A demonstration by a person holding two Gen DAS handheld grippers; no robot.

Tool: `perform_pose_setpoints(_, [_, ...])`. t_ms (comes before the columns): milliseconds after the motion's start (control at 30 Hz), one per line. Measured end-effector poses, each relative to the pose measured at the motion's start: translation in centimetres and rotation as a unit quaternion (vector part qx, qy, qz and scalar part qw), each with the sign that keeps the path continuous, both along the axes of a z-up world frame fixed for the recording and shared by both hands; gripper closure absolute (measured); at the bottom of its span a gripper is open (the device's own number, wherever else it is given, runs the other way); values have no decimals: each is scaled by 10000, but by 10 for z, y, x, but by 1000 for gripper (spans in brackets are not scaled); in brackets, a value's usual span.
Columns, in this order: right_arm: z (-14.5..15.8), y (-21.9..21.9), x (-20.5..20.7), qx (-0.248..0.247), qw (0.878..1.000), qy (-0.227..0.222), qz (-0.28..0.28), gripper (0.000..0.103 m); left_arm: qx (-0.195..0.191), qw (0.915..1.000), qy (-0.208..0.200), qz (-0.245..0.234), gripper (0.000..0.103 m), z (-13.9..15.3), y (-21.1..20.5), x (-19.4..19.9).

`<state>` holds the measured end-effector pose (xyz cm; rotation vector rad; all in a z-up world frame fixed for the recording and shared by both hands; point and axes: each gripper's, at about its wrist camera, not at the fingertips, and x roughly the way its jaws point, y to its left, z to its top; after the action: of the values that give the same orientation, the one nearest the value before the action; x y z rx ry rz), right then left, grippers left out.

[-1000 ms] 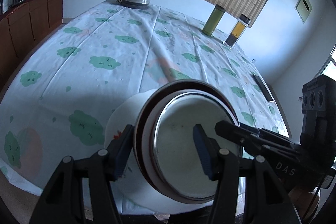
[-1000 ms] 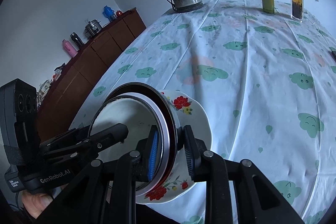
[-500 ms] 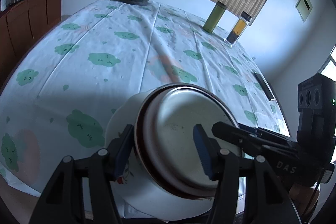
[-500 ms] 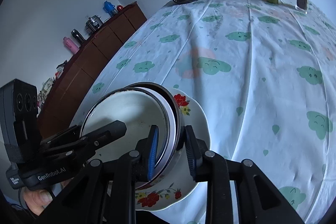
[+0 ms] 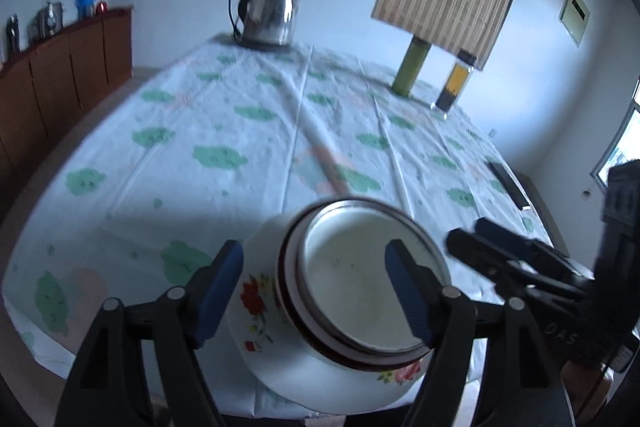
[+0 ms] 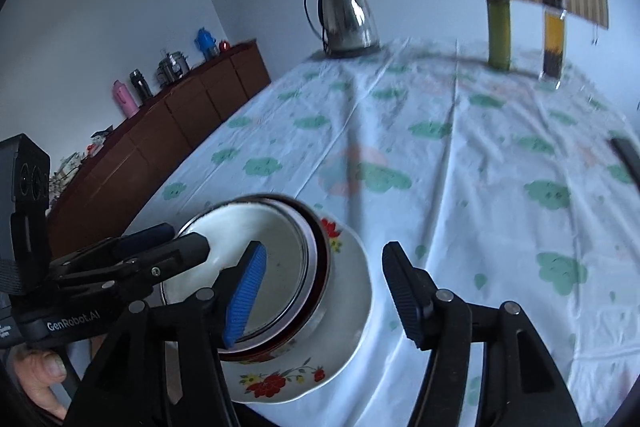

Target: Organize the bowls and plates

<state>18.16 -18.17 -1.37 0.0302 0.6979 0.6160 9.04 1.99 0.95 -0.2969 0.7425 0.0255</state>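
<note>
A stack of nested bowls [image 5: 360, 287], white inside with a dark red rim, sits on a white floral plate [image 5: 260, 311] at the near edge of the table. My left gripper [image 5: 316, 283] is open, its blue pads either side of the stack and clear of it. My right gripper [image 6: 324, 287] is open too, its left pad over the bowls [image 6: 276, 267] and its right finger beside the floral plate [image 6: 344, 327]. Each gripper shows in the other's view.
The table [image 5: 240, 131] has a cloud-print cloth. At its far end stand a steel kettle [image 5: 268, 13], a green bottle [image 5: 412, 67] and a glass jar [image 5: 454, 85]. A dark flat object [image 5: 510, 183] lies at the right edge. A brown sideboard [image 6: 168, 131] runs along the left.
The stack came down from a tilt to rest on the plate. Both grippers opened and let go of it, and drew back a little.
</note>
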Motion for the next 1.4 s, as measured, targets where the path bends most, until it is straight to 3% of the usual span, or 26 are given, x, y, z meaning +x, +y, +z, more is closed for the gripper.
perform_pose_setpoints(67, [11, -6, -12, 59, 9988, -467, -155, 40, 177, 9995, -245, 59, 22, 9, -2, -7])
perform_pose_setpoints(100, [19, -12, -23, 90, 9958, -873, -277, 40, 280, 9988, -388, 108, 13, 15, -3, -11])
perform_pose_setpoints(133, [23, -14, -29, 95, 9937, -1061, -337, 35, 404, 9971, -623, 151, 4, 22, -7, -18])
perform_pose_setpoints(167, [30, -19, -40, 114, 9890, -1410, -442, 29, 477, 9957, -779, 174, 0, 26, -9, -22])
perform_pose_setpoints(267, [41, -27, -58, 152, 9789, -1942, -612, 25, 587, 9913, -1168, 151, 0, 36, -14, -32])
perform_pose_setpoints(367, [46, -33, -69, 217, 9736, -2154, -724, 25, 557, 9903, -1266, 154, 0, 37, -17, -35])
perform_pose_setpoints(1400, [47, -57, -88, 509, 9711, -2174, -846, 24, 713, 9873, -1417, -87, 0, 52, -42, -38])
